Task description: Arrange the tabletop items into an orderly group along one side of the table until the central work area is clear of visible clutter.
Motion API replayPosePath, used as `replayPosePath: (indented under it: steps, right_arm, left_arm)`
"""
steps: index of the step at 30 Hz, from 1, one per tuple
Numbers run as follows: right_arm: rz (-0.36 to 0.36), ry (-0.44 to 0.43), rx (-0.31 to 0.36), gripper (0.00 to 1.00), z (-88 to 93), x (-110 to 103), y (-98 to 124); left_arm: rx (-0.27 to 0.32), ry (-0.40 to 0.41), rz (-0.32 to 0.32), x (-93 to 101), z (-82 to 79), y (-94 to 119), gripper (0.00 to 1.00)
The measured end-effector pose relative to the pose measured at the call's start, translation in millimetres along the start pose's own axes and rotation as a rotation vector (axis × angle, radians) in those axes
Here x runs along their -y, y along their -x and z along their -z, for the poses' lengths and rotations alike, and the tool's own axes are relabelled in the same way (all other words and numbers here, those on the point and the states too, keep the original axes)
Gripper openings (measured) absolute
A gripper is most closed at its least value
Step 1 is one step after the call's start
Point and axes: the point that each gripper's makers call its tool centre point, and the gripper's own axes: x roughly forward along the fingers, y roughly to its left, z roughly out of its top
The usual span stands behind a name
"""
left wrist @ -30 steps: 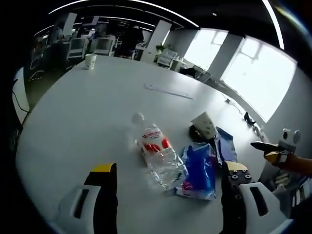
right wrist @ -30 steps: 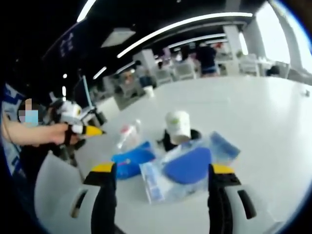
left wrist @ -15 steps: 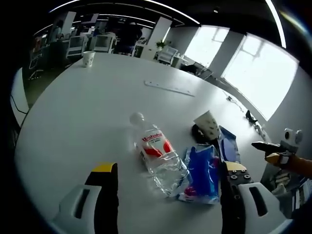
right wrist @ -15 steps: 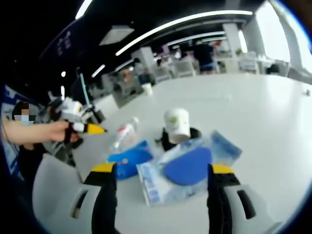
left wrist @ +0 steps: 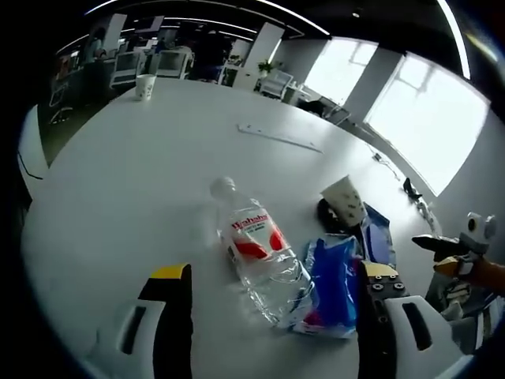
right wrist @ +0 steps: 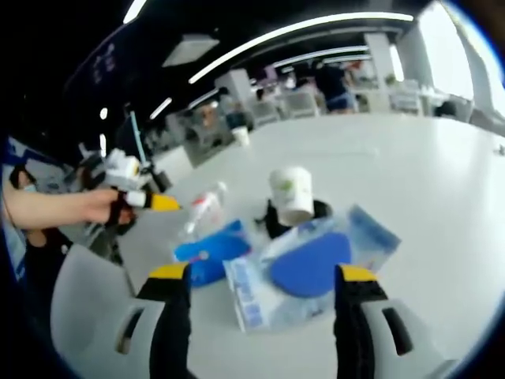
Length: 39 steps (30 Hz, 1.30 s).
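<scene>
A clear plastic bottle (left wrist: pixel 256 251) with a red label lies on its side on the white table (left wrist: pixel 142 181). Beside it are a blue packet (left wrist: pixel 334 284), a tilted paper cup (left wrist: pixel 345 200) on a dark object (left wrist: pixel 325 217), and a second blue packet (left wrist: pixel 378 239). My left gripper (left wrist: pixel 274 272) is open just short of the bottle, holding nothing. My right gripper (right wrist: pixel 262 273) is open in front of a clear packet with blue contents (right wrist: pixel 310 272). Behind that packet are the cup (right wrist: pixel 291 194), the blue packet (right wrist: pixel 208 257) and the bottle (right wrist: pixel 202 212).
A second paper cup (left wrist: pixel 144 85) stands at the table's far edge. A long pale strip (left wrist: pixel 280 136) lies farther along the table. A hand holds the left gripper (right wrist: pixel 146 200) at the left; the right gripper (left wrist: pixel 451 247) enters from the right. Chairs and desks stand behind.
Both views have drifted slightly with the hands. The bottle, cup and packets lie where they were, and both grippers stay open.
</scene>
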Motion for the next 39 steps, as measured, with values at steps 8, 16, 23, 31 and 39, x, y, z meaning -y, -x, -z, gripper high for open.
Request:
replayPosePath:
  steps: [8, 16, 23, 31, 39]
  right_arm:
    - [-0.011, 0.003, -0.020, 0.71, 4.2, -4, -4]
    - [-0.016, -0.006, -0.009, 0.70, -0.8, -5, -9]
    - [-0.018, -0.012, -0.009, 0.70, 1.1, -3, -7]
    - [-0.005, -0.067, 0.011, 0.69, 4.0, 4, -2]
    - [0.006, -0.089, 0.015, 0.69, 11.9, 7, 2]
  left_arm:
    - [-0.015, 0.003, -0.004, 1.7, 6.1, -9, 0.84]
    - [-0.023, 0.025, -0.024, 3.6, 4.6, -16, 0.83]
    - [-0.038, 0.028, -0.028, 10.2, 5.5, -21, 0.83]
    - [-0.073, 0.048, -0.088, 3.9, 10.0, -31, 0.81]
    - [-0.130, 0.069, -0.139, 2.5, 20.1, -40, 0.77]
